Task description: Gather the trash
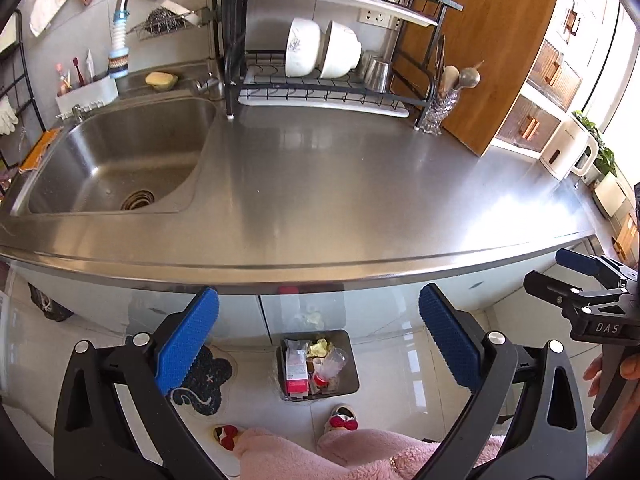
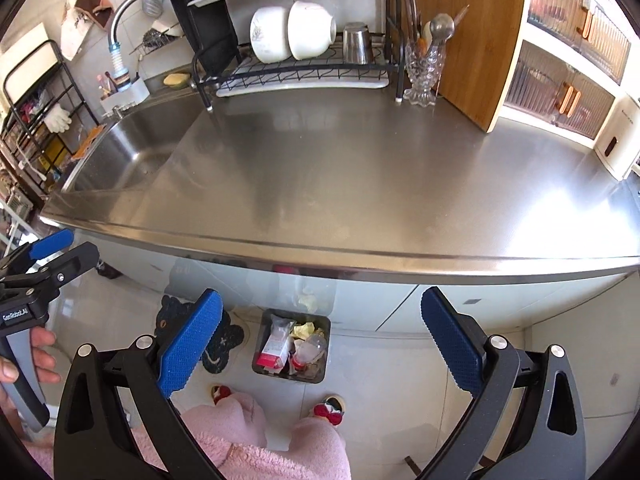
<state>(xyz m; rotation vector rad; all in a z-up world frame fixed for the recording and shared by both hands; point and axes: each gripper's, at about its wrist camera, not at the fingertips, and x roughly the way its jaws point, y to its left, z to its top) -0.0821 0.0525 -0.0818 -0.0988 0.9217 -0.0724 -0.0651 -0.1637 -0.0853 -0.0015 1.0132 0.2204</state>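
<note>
A small grey trash bin (image 1: pixel 352 364) (image 2: pixel 326 328) stands on the tiled floor below the steel counter's front edge. It holds a red-and-white carton (image 1: pixel 297 372) (image 2: pixel 274 346), a crumpled clear bottle (image 1: pixel 330 366) (image 2: pixel 310 350) and yellow paper (image 1: pixel 320 347) (image 2: pixel 303 329). My left gripper (image 1: pixel 318 340) hangs open above the bin with nothing between its blue pads. My right gripper (image 2: pixel 322 340) is open too, above the same bin and holding nothing. Each gripper appears at the edge of the other's view, the right gripper (image 1: pixel 568 276) at right and the left gripper (image 2: pixel 66 246) at left.
The steel counter (image 1: pixel 340 184) (image 2: pixel 360 168) carries a sink (image 1: pixel 120 160), a dish rack (image 1: pixel 332 76) with bowls, a wooden board (image 1: pixel 492 52) and a white kettle (image 1: pixel 568 152). A black mat (image 1: pixel 204 380) lies left of the bin. The person's slippered feet (image 2: pixel 330 408) and pink trousers stand just before it.
</note>
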